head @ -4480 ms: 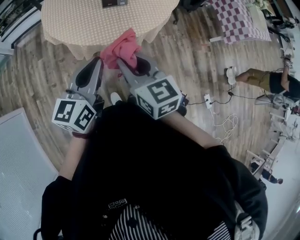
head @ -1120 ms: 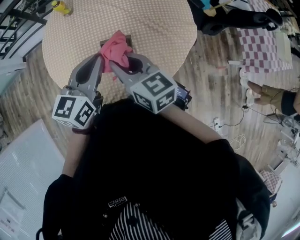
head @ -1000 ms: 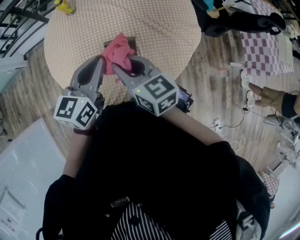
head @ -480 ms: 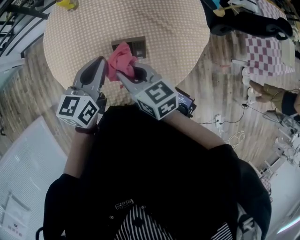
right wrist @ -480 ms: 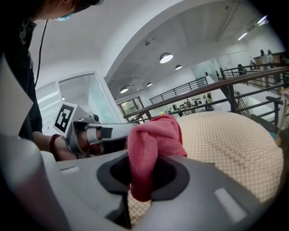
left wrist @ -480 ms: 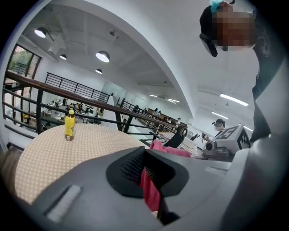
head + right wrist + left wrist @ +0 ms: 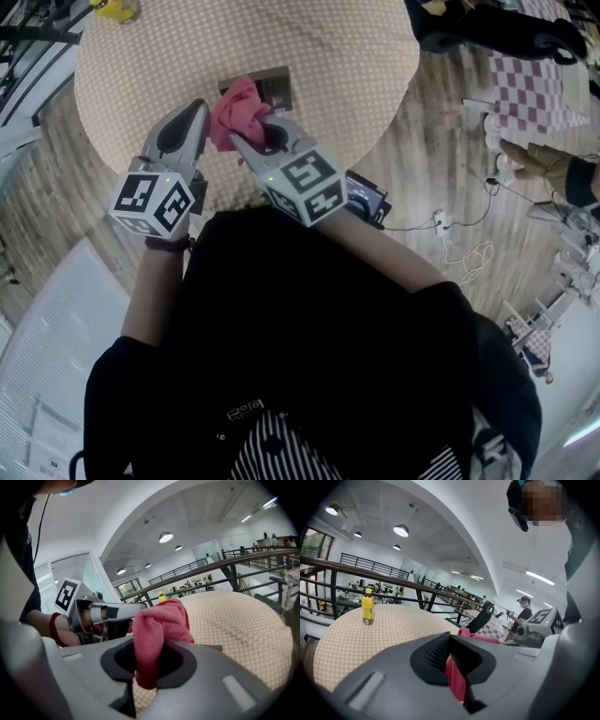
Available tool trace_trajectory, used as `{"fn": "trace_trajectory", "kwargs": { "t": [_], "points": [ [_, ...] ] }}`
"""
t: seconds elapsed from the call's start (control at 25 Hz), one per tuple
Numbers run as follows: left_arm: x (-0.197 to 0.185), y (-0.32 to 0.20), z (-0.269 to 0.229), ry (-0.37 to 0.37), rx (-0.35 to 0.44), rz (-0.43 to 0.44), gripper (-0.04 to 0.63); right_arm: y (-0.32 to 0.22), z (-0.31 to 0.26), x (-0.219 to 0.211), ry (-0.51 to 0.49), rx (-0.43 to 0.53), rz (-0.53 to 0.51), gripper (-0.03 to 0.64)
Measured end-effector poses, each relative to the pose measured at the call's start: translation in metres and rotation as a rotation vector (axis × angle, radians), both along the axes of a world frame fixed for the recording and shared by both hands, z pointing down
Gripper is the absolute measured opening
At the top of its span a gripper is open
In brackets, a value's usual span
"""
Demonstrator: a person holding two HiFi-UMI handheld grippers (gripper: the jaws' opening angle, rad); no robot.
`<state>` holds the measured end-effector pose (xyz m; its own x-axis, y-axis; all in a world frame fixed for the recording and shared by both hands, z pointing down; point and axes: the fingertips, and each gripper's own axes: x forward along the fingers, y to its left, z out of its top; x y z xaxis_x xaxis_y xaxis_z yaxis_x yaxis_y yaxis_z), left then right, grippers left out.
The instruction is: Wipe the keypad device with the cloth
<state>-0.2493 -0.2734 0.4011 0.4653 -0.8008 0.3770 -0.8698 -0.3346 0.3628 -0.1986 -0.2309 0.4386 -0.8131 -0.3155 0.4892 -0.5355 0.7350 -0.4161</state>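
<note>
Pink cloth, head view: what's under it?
The dark keypad device on the table; its right part shows, the rest is covered by the cloth. Contact cannot be told.

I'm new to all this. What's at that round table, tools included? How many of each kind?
Cloth: 1, pink
Keypad device: 1
Bottle: 1, yellow
Grippers: 2, the left gripper and right gripper, both shut on the cloth
Total: 5
</note>
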Motion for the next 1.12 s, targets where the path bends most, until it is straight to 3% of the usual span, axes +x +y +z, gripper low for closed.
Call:
{"fn": "trace_trajectory", "kwargs": {
  "t": [0.36,0.72,0.92,1.12],
  "points": [
    [-0.013,-0.025,0.047,-0.011,-0.059,0.04,0.0,-0.018,0.029,-0.007,0.054,-0.025,0.025,0.078],
    [0.0,-0.05,0.12,-0.259,-0.152,0.267,0.0,-0.026,0.078,-0.007,0.131,-0.102,0.036,0.078],
    [0.01,-0.055,0.141,-0.324,-0.188,0.347,0.0,-0.03,0.1,-0.005,0.17,-0.123,0.022,0.078],
    [0.014,-0.057,0.166,-0.316,-0.244,0.376,0.0,-0.03,0.13,-0.004,0.218,-0.158,0.004,0.078]
  ]
}}
